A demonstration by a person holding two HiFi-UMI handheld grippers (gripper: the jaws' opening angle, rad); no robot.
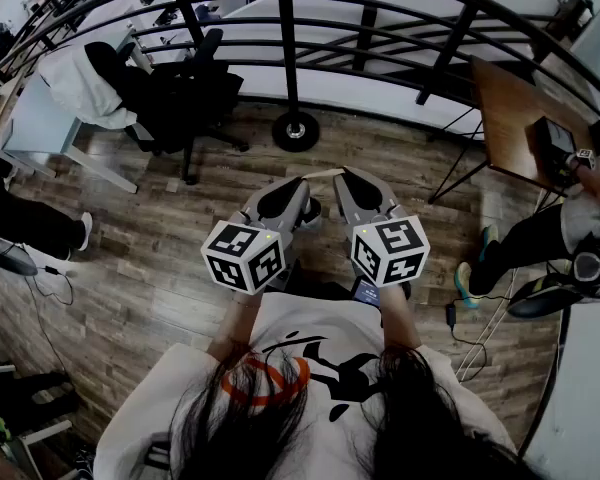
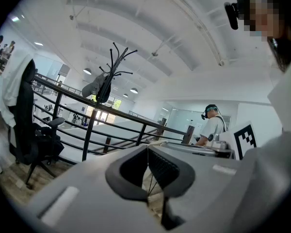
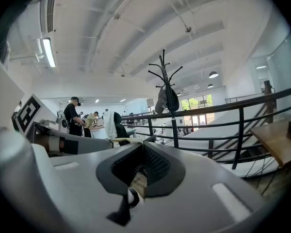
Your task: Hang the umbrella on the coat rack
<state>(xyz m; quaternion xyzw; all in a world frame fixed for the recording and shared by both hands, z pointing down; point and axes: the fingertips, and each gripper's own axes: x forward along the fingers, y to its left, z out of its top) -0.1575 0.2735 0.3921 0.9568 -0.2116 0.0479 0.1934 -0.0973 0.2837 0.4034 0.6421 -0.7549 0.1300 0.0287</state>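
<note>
Left gripper [image 2: 148,147]: jaws pressed together, nothing between them. Right gripper [image 3: 143,141]: likewise closed and empty. Both are held side by side over the wood floor [image 1: 380,158], aimed at the coat rack [image 3: 174,125]. The rack stands just beside the railing [image 3: 240,130]. The folded umbrella [image 2: 100,86] hangs from the rack's upper hooks, well apart from both grippers.

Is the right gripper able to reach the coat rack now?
Probably not yet. The right gripper sits close to the person, while the coat rack stands further off by the railing; nothing blocks the way.
</note>
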